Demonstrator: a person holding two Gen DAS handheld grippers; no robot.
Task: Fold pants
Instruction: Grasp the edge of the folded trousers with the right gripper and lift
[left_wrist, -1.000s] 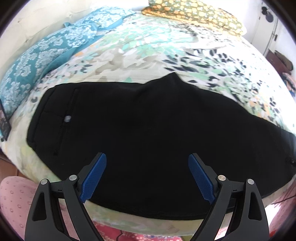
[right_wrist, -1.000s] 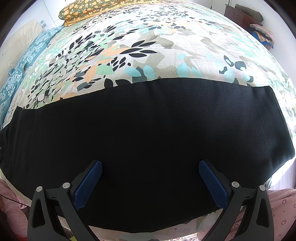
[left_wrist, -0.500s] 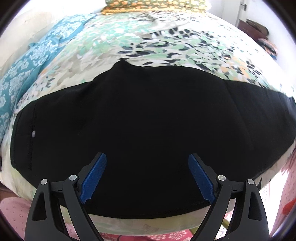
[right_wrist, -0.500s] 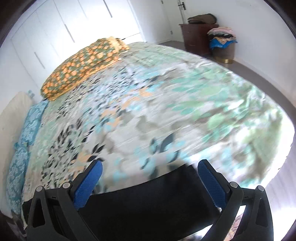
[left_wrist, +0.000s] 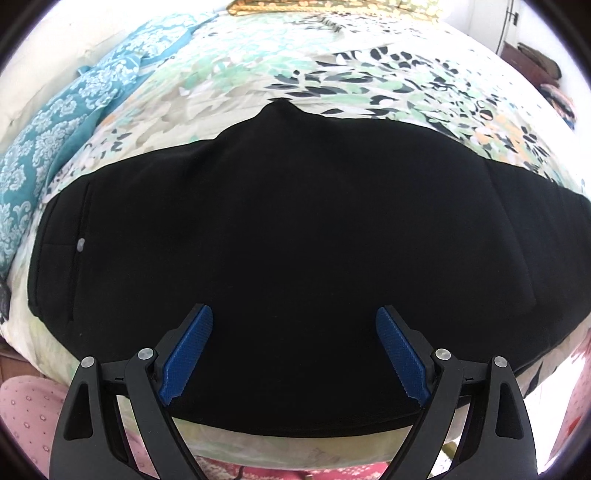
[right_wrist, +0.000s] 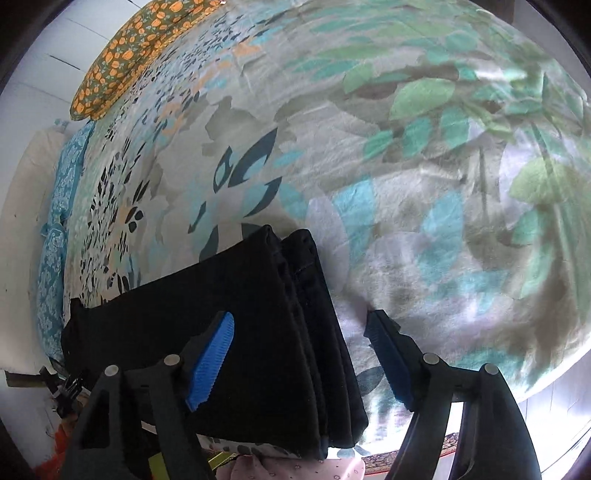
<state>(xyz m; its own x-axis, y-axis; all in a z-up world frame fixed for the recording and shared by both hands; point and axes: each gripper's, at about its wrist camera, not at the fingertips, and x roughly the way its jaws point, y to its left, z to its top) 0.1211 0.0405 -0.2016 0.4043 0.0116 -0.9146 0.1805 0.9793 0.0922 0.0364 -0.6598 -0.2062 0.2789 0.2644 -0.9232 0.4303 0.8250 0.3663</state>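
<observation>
The pants (left_wrist: 295, 236) are black, of plain matte cloth, and lie flat along the near edge of the bed (left_wrist: 236, 77), stretched sideways. In the left wrist view the waist end is at the left, with a small pale button (left_wrist: 80, 243) and a stitched seam beside it; the crotch makes a small peak on the far edge. The leg part runs off to the right. In the right wrist view the hems (right_wrist: 306, 295) lie stacked in layers, one edge set slightly back from the other, stitching visible along them.
</observation>
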